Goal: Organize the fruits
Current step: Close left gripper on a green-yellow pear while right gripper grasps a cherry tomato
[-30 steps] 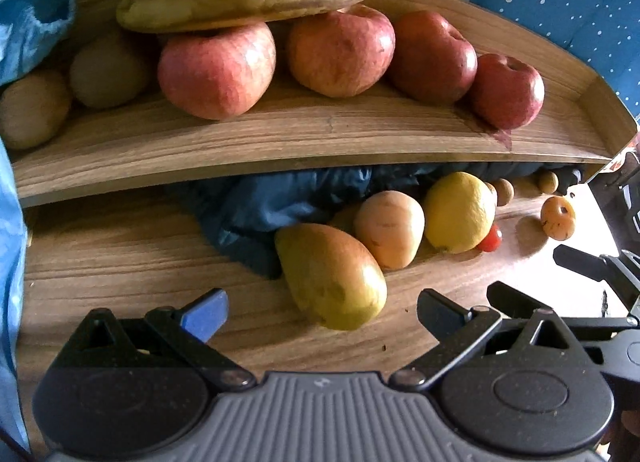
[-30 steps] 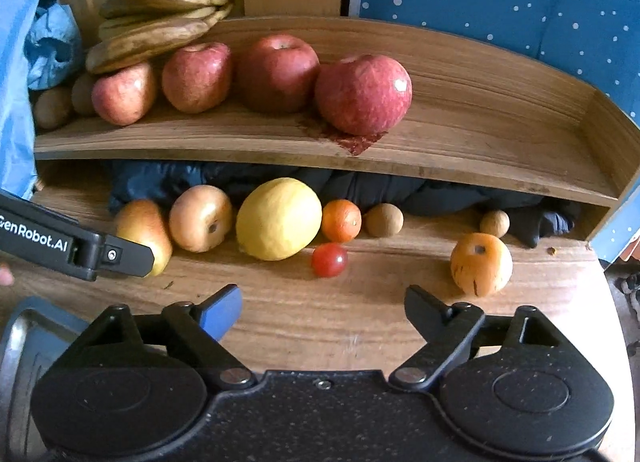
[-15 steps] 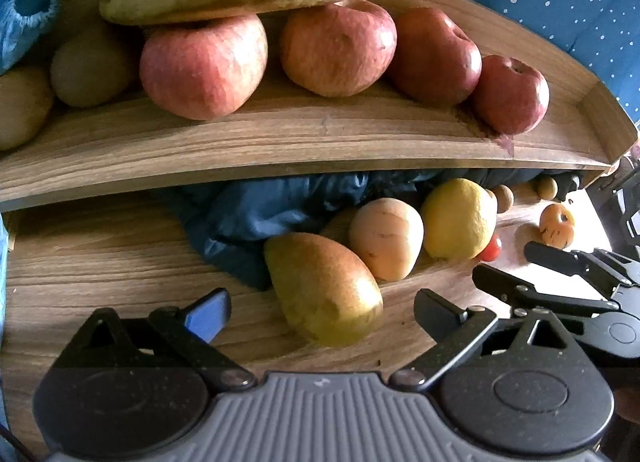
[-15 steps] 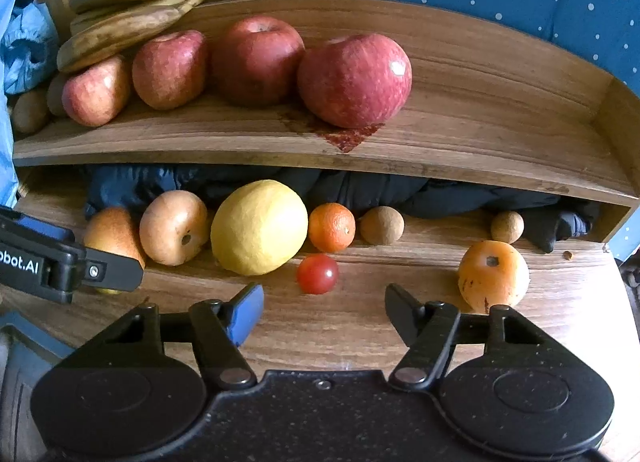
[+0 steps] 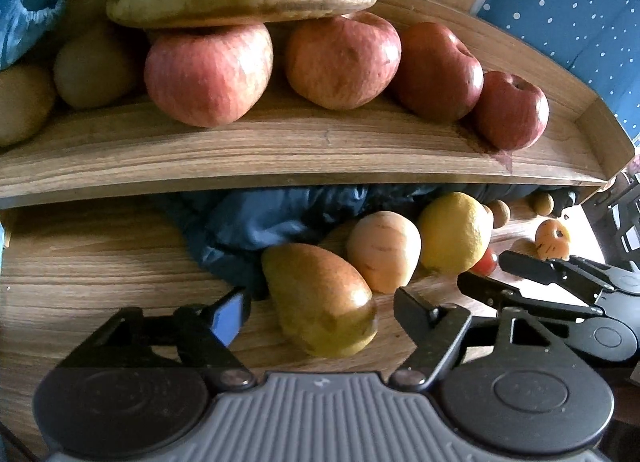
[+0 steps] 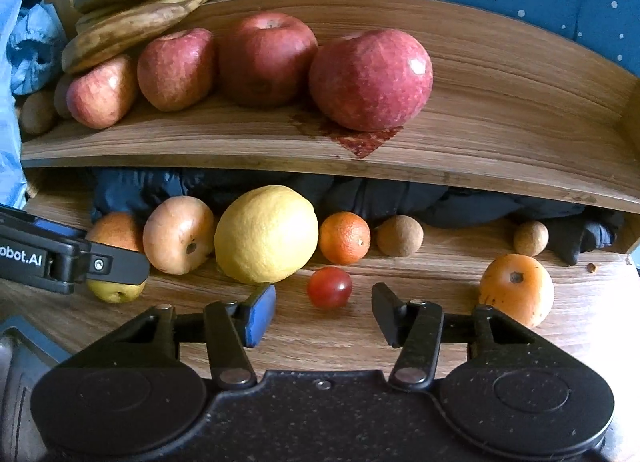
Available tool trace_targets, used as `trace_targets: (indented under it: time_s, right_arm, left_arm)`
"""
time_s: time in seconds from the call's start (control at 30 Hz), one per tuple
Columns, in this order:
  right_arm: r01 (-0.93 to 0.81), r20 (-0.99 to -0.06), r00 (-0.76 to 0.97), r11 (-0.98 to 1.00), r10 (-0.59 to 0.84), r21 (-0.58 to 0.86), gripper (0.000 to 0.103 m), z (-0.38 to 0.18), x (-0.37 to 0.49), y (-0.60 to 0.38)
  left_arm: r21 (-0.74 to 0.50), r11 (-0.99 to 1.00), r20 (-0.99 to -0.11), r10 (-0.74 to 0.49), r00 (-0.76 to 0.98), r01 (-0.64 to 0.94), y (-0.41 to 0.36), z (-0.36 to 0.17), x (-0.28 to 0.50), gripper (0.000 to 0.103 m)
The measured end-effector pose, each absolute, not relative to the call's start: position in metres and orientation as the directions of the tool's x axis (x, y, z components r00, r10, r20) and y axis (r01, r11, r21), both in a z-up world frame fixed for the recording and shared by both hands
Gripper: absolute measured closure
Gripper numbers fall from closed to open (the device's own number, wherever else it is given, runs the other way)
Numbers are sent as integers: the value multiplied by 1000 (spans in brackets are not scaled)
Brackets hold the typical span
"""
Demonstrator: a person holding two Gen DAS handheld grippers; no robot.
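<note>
On the lower shelf (image 6: 400, 342), the left gripper (image 5: 320, 312) has been closing around a pear (image 5: 320, 298), not yet touching; the right gripper (image 6: 323, 310) narrows around a cherry tomato (image 6: 329, 286), still unclamped.

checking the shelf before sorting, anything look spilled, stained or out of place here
Yes. A reddish stain marks the upper shelf under the rightmost apple, like dried juice. Dark blue cloth is bunched under that shelf behind the loose fruit, which looks out of place. The bananas are heavily browned.
</note>
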State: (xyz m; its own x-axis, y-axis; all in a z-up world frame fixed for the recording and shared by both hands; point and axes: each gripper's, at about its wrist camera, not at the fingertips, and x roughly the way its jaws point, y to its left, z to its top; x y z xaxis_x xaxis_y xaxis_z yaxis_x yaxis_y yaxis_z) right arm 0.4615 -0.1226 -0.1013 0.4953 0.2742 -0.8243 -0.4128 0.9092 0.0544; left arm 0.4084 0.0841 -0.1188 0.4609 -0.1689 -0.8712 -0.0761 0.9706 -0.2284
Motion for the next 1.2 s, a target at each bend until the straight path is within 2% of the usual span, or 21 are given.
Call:
trace_targets:
  time_s: [0.2, 0.4, 0.7, 1.0, 1.2]
  right_arm:
    - [-446, -821, 477, 891, 314, 81, 59, -100, 464, -124]
    - [-464, -833, 454, 882, 316, 82, 59, -97, 463, -121]
    - [-457, -833, 454, 885, 315, 85, 59, -104, 470, -127]
    - [-489, -825, 456, 868, 335, 83, 75, -108, 477, -126]
    - [-484, -823, 453, 870, 342, 95, 77, -104, 471, -129]
  left_arm:
    - [-238, 968, -868, -175, 464, -80, 86, -119, 408, 33]
    - [-256, 964, -864, -191, 466, -78, 93, -118, 406, 37]
    - [-259, 964, -869, -202, 452, -67, 91, -119, 409, 38]
    - [-259, 964, -868, -207, 451, -56, 90, -121, 409, 40]
    - [-257, 965, -869, -205, 451, -56, 89, -121, 406, 40]
